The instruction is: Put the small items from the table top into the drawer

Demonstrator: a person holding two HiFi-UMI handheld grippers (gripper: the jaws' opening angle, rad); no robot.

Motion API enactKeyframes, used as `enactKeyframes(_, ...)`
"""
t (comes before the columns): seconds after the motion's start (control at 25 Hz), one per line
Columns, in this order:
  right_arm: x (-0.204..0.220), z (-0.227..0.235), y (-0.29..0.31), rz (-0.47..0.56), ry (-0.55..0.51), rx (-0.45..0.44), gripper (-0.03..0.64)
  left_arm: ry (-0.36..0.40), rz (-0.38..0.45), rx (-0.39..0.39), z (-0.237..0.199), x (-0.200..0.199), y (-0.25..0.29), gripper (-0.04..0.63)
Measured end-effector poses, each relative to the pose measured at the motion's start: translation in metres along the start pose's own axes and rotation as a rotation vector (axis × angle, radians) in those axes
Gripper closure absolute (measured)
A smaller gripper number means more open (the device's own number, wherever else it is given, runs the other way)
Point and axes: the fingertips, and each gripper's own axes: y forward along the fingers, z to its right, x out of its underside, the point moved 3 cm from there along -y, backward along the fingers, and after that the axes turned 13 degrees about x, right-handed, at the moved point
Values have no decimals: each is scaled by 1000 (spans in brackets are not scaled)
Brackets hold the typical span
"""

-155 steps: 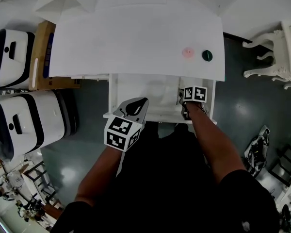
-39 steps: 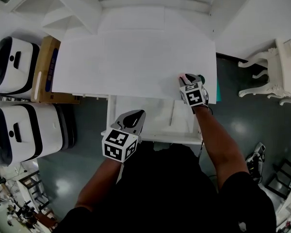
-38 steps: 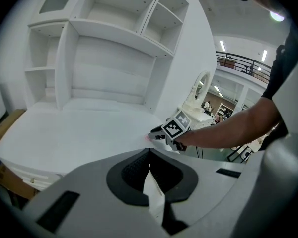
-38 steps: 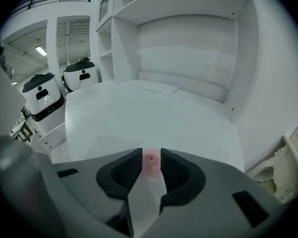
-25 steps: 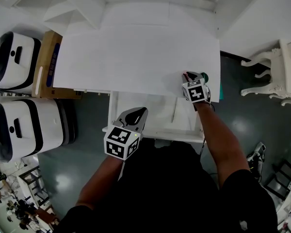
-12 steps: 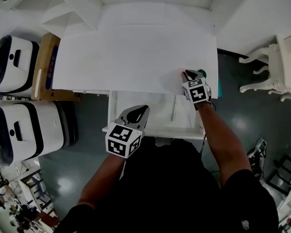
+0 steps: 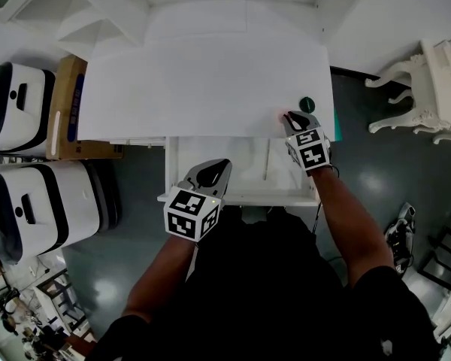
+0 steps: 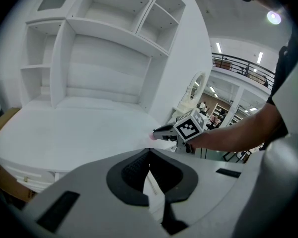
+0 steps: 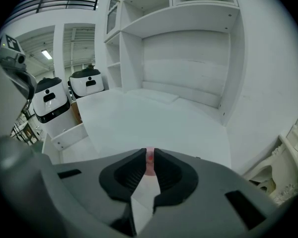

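My right gripper (image 7: 288, 116) hovers at the front right edge of the white table top (image 7: 210, 81), shut on a small pink item (image 7: 282, 115). In the right gripper view the pink item (image 9: 150, 159) is pinched between the tips of the gripper (image 9: 150, 155). A dark green round item (image 7: 307, 104) lies on the table just behind it. The open drawer (image 7: 240, 195) sticks out below the table edge. Over the drawer's front left, my left gripper (image 7: 214, 167) is shut on nothing; in its own view the left gripper (image 8: 149, 151) faces the right gripper (image 8: 161, 131).
Two white machines (image 7: 19, 100) (image 7: 45, 198) and a cardboard box (image 7: 66, 100) stand left of the table. An ornate white chair (image 7: 425, 81) is at the right. White shelving (image 9: 188, 38) rises at the table's back. Dark floor surrounds the drawer.
My right gripper came up from the drawer to the table's right front, shut on the pink item and drew back toward the edge, uncovering the green item. The left gripper barely moved.
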Motion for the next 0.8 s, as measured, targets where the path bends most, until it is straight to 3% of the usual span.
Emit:
enactKeyframes(0.36,33,-16,-39,-4,-47,-65,555,11,-17,14,12,9,4,592)
enactKeyframes(0.68,87,-49,-47,-97,-90,-148,555,1,-25,14,16,16,5,592)
enactKeyframes(0.8,107,-62,-39,-137,-151,-173,555,-2,-28,11,17,18,4,592)
